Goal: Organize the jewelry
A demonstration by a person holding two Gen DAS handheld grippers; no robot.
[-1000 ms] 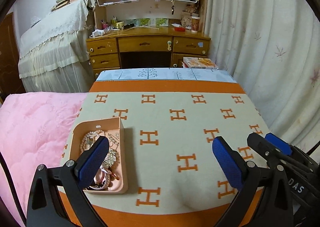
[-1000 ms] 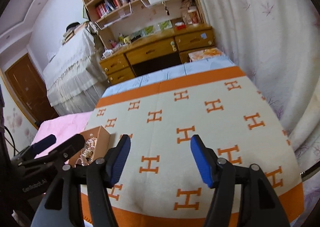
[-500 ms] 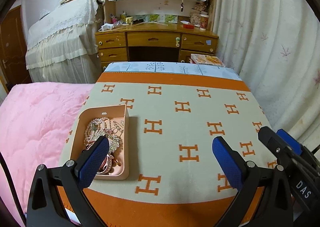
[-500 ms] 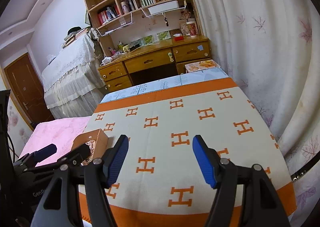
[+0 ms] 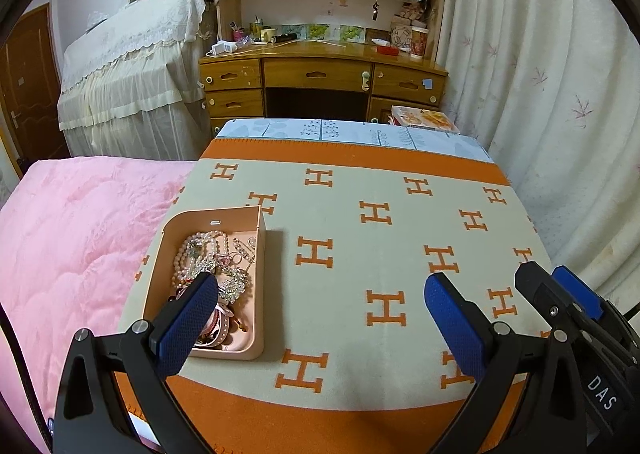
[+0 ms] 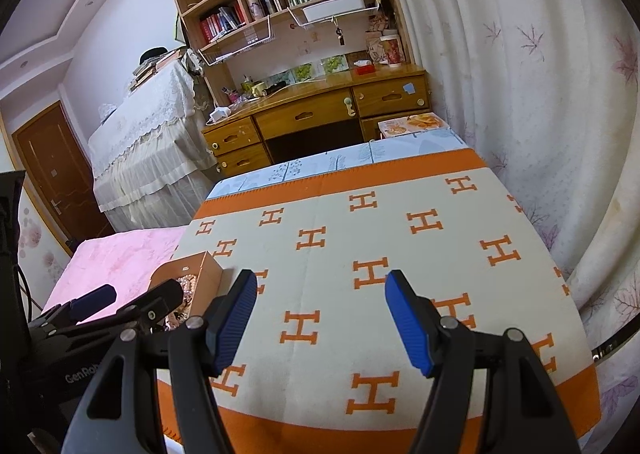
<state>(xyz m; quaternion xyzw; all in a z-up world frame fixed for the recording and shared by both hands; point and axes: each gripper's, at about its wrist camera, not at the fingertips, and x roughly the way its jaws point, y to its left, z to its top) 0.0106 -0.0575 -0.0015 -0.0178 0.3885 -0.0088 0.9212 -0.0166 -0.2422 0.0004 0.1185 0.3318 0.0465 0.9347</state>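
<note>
We hold both grippers, left gripper [image 5: 320,314] and right gripper [image 6: 320,322], fingers wide and empty, above the blanket [image 5: 360,254], whose left edge carries the jewelry tray [image 5: 258,282] beside open cloth.

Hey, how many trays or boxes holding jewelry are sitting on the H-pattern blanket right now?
1. A single pink tray sits at the blanket's left edge, beside the pink quilt, filled with tangled jewelry. Nothing else rests on the blanket, though the grippers cover part of its near edge.
</note>
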